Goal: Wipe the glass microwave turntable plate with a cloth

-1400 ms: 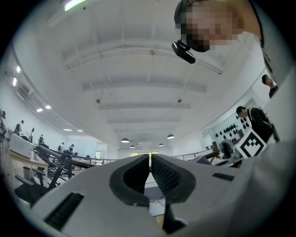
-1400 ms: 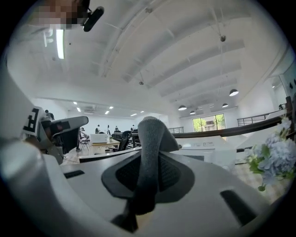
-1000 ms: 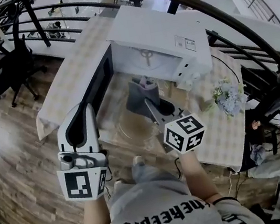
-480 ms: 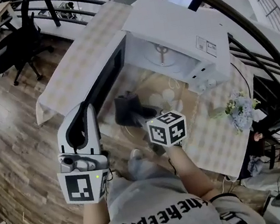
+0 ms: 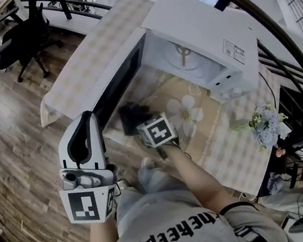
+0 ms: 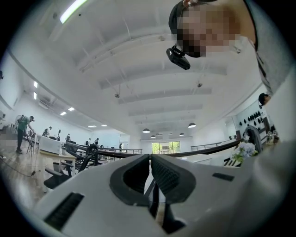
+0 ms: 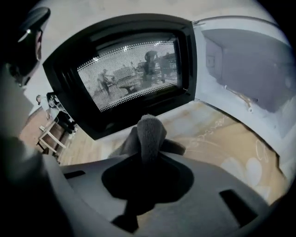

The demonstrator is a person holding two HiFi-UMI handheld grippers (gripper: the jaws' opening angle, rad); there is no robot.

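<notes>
My right gripper is shut on a dark grey cloth, low over the table in front of the open microwave. In the right gripper view the cloth sticks up from between the jaws of the right gripper, facing the black door. A faint curved rim on the tablecloth right of the cloth looks like the clear glass plate; in the head view I cannot make it out. My left gripper is held up off the table's near left side, shut and empty. The left gripper points out at the room.
The microwave door stands swung out to the left, close beside the cloth. The cavity shows its bare roller ring. A vase of pale flowers stands at the table's right. A black office chair and a curved railing lie beyond.
My right gripper has carried the cloth leftward across the table, from in front of the cavity to beside the door. The left gripper has stayed where it was.
</notes>
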